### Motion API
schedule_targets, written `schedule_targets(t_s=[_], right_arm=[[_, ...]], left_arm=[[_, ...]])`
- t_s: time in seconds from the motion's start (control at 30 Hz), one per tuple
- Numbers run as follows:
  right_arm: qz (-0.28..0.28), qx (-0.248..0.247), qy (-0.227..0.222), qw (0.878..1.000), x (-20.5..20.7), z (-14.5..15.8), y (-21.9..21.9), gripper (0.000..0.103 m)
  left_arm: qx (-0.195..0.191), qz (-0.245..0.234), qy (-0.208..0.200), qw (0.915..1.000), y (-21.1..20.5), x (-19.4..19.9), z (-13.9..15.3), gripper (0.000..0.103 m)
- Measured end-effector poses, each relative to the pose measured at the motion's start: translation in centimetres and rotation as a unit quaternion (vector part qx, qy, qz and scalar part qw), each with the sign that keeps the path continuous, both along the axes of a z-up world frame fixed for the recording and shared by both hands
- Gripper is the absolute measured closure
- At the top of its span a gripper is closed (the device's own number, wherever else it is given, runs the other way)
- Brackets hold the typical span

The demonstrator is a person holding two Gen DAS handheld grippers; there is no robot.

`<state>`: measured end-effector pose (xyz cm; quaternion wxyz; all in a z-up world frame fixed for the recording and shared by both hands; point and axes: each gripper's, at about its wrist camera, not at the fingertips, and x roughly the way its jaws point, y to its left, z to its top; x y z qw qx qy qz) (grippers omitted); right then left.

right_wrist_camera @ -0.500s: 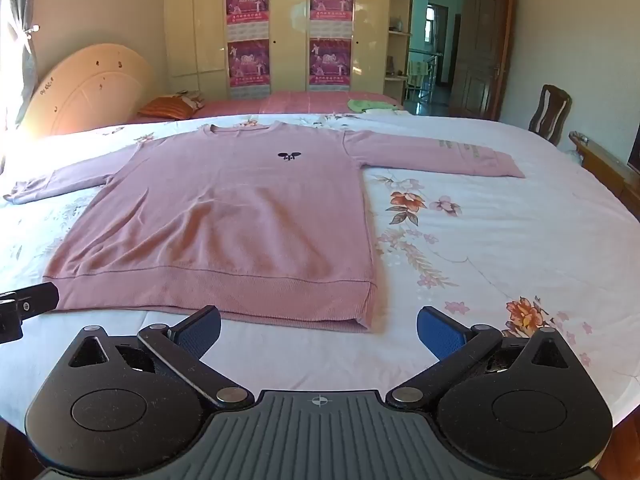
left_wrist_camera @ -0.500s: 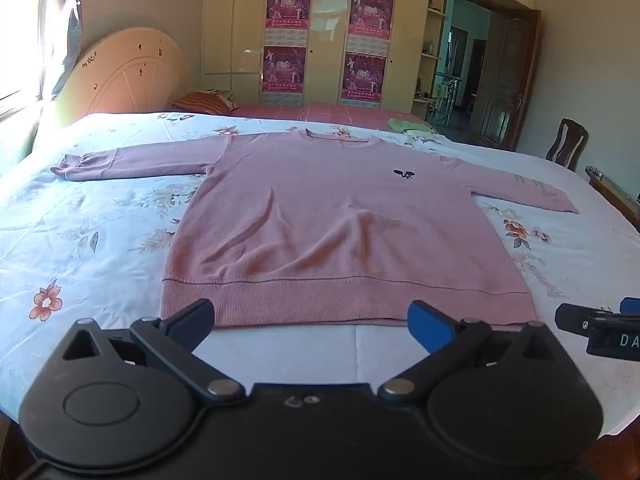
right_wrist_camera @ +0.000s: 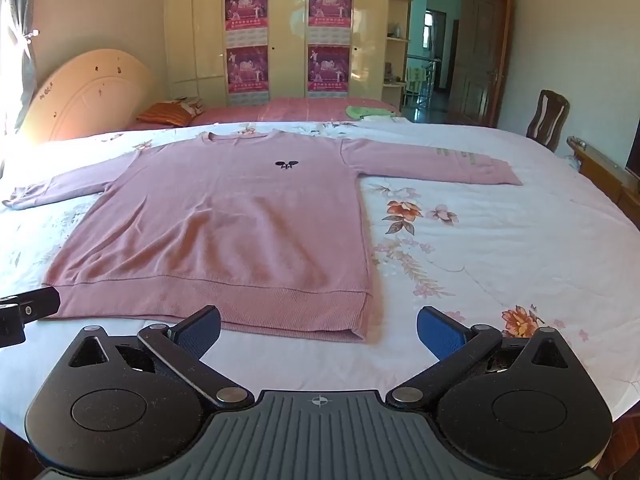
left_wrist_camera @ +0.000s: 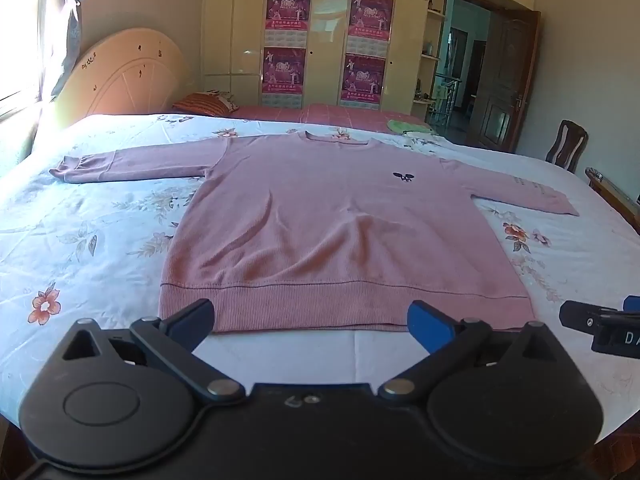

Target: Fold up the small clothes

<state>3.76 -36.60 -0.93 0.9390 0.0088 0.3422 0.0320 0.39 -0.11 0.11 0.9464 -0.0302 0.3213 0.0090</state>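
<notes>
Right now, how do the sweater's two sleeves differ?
The left sleeve ends in a gathered, slightly bunched cuff; the right sleeve ends in a flat, straight cuff. The right sleeve carries faint printed lines near its end; the left sleeve looks plain. The left sleeve reaches into the bright window light; the right sleeve lies in even light. Both are pink, spread outward and flat on the floral bedsheet.

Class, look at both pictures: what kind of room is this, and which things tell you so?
Most likely a home bedroom: a wide bed with a floral sheet, a curved headboard leaning by the window, and a tall wardrobe along the far wall.
</notes>
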Motion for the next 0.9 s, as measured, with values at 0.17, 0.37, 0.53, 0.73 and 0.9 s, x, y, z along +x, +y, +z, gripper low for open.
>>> schedule_targets(t_s=[0.17, 0.37, 0.53, 0.73, 0.9], right_arm=[[0.0, -0.001, 0.004, 1.0, 0.2, -0.1, 0.2, 0.0], [0.0, 0.0, 0.002, 1.0, 0.3, -0.1, 0.4, 0.0], [0.0, 0.0, 0.001, 1.0, 0.3, -0.1, 0.5, 0.0], [-0.001, -0.001, 0.001, 1.0, 0.5, -0.1, 0.7, 0.0], [-0.001, -0.001, 0.001, 1.0, 0.5, -0.2, 0.9, 0.0]], left_arm=[[0.001, 0.0, 0.002, 1.0, -0.1, 0.1, 0.0, 0.0], [-0.001, 0.002, 0.003, 1.0, 0.5, 0.2, -0.1, 0.0], [-0.001, 0.0, 0.006, 1.0, 0.8, 0.3, -0.2, 0.0], [-0.001, -0.001, 0.006, 1.0, 1.0, 0.4, -0.2, 0.0], [-0.002, -0.001, 0.005, 1.0, 1.0, 0.3, -0.1, 0.0]])
